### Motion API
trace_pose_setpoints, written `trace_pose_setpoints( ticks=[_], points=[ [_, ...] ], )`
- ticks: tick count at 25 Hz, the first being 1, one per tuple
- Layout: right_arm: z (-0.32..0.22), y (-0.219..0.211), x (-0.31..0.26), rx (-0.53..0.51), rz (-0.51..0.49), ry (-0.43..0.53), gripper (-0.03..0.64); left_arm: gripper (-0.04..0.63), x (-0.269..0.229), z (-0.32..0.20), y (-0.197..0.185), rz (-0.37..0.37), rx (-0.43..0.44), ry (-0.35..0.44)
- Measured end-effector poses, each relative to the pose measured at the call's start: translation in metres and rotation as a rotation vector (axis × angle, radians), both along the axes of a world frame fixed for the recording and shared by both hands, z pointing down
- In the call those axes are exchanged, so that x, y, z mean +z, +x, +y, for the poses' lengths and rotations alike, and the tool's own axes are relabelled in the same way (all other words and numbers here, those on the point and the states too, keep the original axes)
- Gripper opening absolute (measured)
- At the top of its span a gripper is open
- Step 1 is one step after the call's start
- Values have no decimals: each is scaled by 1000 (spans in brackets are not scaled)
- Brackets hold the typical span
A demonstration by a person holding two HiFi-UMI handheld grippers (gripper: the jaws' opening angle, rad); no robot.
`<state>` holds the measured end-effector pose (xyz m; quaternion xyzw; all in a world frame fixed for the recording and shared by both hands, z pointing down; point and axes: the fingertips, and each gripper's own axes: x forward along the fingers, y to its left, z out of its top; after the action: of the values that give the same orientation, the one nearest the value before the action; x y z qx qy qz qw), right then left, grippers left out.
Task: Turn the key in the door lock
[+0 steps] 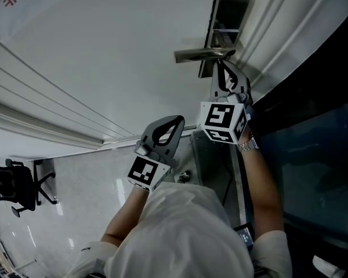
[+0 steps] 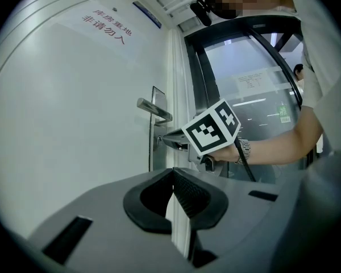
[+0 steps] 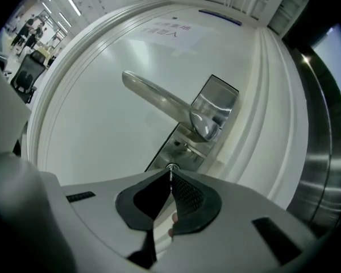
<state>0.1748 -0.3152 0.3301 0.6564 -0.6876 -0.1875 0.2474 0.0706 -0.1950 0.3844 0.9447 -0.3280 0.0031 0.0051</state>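
Note:
A white door carries a silver lever handle (image 1: pixel 200 54) on a steel lock plate (image 1: pixel 229 10). My right gripper (image 1: pixel 220 63) points level at the plate just below the handle. In the right gripper view its jaws are closed tip to tip on a thin silvery key (image 3: pixel 171 174), right in front of the round lock cylinder (image 3: pixel 171 166) under the handle (image 3: pixel 159 98). Most of the key is hidden by the pads. My left gripper (image 1: pixel 175 122) hangs back from the door, lower and to the left, shut with nothing between its jaws (image 2: pixel 173 178).
A dark glass panel with a metal frame (image 1: pixel 313 155) stands right of the door. A sign with red characters (image 2: pixel 105 27) is stuck high on the door. An office chair (image 1: pixel 14 187) stands on the shiny floor at the lower left.

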Motion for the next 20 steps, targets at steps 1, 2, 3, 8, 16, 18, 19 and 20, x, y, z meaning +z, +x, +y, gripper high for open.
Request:
trace_pose_setpoints(
  ticks=[1,2,3,8,16,18,19,20],
  points=[
    [0,0,-1,3,-33,0,9,9,0,0,0,0,-1,-1],
    [0,1,-1,2,-70,1,9,9,1,0,0,-1,-1,-2],
    [-1,1,-1,-2,-113,1,9,9,1,0,0,-2,-2,-3],
    [-2,4,-1,-21,-359,-26,9,9,4,1,1,-2,4,-12],
    [-2,11,2,-54,-842,-38,9,8,6,2,2,-9,12,-14],
    [-2,12,3,-69,-997,-52,9,9,7,2,1,-7,7,-16],
    [-2,12,4,-75,-1064,-55,9,8,7,3,1,-6,5,-18],
    [-2,13,4,-79,-1119,-54,9,9,7,3,1,-7,3,-19]
  ],
)
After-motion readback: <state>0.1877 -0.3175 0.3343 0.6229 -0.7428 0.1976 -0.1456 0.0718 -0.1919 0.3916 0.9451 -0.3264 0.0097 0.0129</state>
